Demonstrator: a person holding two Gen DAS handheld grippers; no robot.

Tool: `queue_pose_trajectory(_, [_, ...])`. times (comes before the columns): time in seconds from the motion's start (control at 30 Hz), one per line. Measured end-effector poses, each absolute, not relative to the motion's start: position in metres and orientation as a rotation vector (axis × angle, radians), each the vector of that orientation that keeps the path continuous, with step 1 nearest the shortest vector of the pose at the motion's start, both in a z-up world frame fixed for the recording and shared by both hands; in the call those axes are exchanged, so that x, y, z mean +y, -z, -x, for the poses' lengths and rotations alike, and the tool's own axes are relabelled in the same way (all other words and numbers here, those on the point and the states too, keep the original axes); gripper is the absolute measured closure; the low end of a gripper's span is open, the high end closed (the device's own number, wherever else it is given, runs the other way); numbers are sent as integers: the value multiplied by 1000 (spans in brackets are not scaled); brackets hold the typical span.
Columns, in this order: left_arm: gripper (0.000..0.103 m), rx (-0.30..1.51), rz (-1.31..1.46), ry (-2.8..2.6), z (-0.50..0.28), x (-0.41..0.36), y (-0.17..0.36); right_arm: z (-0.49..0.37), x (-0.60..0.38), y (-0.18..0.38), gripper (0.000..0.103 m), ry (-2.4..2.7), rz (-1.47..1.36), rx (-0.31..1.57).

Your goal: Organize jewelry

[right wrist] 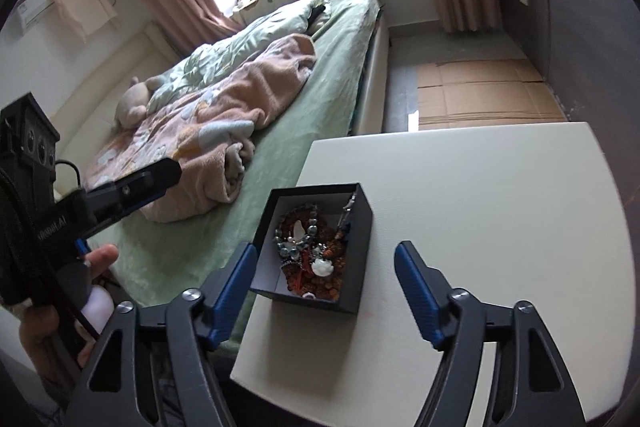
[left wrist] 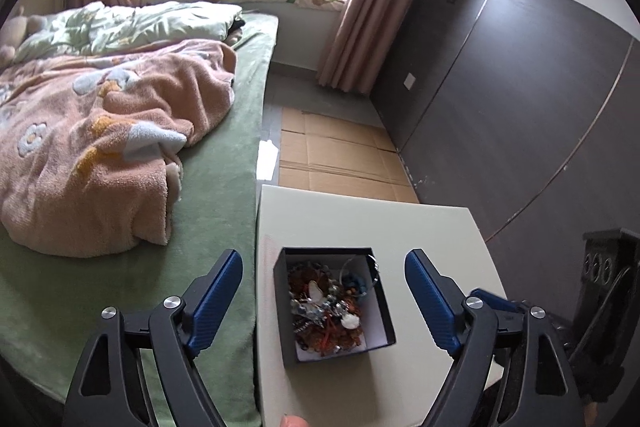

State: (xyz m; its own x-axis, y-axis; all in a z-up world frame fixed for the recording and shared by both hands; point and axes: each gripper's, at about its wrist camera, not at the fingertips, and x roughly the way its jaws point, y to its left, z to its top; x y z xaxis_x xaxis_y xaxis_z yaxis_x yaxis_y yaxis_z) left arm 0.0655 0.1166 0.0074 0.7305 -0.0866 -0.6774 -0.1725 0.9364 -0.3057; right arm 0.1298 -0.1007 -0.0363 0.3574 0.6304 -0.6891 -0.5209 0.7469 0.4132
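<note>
Jewelry [left wrist: 326,307] lies heaped in an open black box [left wrist: 384,319] on the surface [left wrist: 360,223]; both grippers' fingers [left wrist: 218,301] spread, empty, flanking it for access.

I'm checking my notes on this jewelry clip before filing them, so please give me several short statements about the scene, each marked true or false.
1. The black box sits on the white table. True.
2. The box has its lid on. False: it is open, with tangled jewelry showing inside.
3. The left gripper is open and holds nothing. True.
4. The right gripper is clamped on a necklace. False: its fingers stand apart and empty.
5. A pink blanket lies on the bed. True.
</note>
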Motion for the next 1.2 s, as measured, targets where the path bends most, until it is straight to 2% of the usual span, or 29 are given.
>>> queue_pose_trajectory(0.07, [19,731,352,-63,-57,108,-14,-126,-108,30,11,-746,-127,946])
queue_pose_trajectory(0.13, [17,710,333,-88,-51,99,-20,-122,-115,23,10,-743,-119,934])
queue_pose_trajectory(0.23, [9,681,310,-92,-40,82,-27,-116,-129,11,9,-737,-110,909])
queue_pose_trajectory(0.37, [3,628,244,-82,-26,56,-29,-110,-146,4,0,-722,-125,879])
queue_pose_trajectory(0.83, [0,550,201,-115,4,18,-31,-88,-184,-1,0,-684,-73,830])
queue_pose_trajectory(1.2, [0,539,196,-157,4,16,-27,-81,-196,1,0,-656,-61,819])
